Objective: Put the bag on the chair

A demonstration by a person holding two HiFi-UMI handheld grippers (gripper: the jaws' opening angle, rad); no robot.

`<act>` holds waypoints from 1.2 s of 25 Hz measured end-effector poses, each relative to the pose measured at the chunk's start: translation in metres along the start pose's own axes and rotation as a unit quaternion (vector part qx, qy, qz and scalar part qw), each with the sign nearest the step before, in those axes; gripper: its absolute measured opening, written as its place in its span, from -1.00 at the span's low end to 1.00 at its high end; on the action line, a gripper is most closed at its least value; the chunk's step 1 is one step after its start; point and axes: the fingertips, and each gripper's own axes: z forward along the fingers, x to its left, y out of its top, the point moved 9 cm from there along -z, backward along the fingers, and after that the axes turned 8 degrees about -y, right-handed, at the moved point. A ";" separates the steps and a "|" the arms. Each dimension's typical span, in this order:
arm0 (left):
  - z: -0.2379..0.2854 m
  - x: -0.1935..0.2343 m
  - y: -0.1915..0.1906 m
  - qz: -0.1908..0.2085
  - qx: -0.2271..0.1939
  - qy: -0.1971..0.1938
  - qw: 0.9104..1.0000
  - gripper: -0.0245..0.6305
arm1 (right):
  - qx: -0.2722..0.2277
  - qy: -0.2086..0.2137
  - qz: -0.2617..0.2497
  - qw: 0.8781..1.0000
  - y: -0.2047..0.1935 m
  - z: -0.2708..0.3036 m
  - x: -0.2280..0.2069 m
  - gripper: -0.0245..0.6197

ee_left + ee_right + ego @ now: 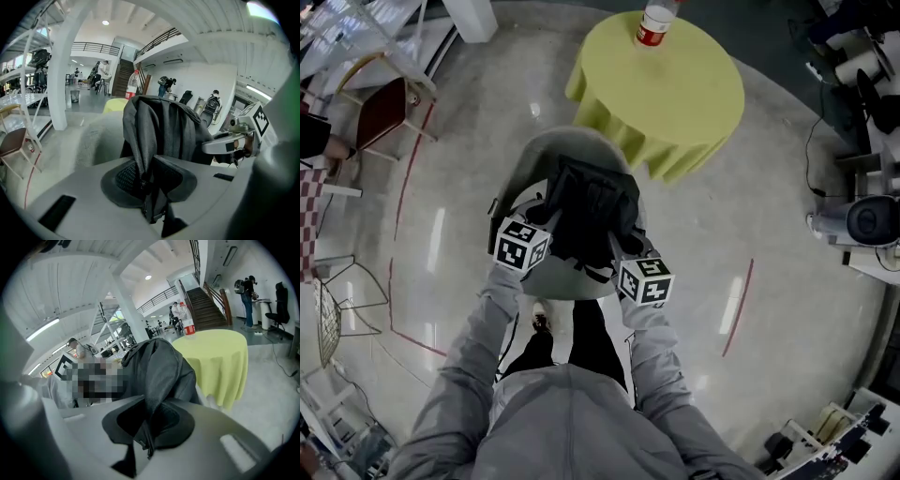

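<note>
A dark grey bag (586, 211) hangs between my two grippers, directly over the seat of a grey shell chair (546, 155). I cannot tell whether the bag's bottom rests on the seat. My left gripper (548, 230) is shut on a fold of the bag's fabric on its left side; in the left gripper view the cloth (159, 136) is pinched between the dark pads of the left gripper (149, 180). My right gripper (623, 251) holds the bag's right side, and in the right gripper view the right gripper (149, 423) is shut on the bag (159, 371).
A round table with a yellow-green cloth (670, 89) stands just beyond the chair, with a red-labelled bottle (654, 26) on it. A red-seated chair (380, 108) and a wire chair (333, 309) are at the left. Equipment and cables (862, 220) are at the right. People stand far off.
</note>
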 end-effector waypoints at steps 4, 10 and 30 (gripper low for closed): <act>0.027 0.012 -0.003 -0.011 0.016 -0.002 1.000 -0.70 | 0.014 -0.008 -0.003 1.000 -0.002 0.021 -0.021 -0.77; 0.057 0.027 -0.015 -0.036 0.037 0.007 0.999 -0.69 | 0.045 -0.014 -0.003 0.999 -0.014 0.050 -0.042 -0.77; 0.079 0.063 -0.022 -0.006 0.040 0.070 0.997 -0.47 | 0.114 -0.039 -0.026 0.992 -0.005 0.086 -0.074 -0.44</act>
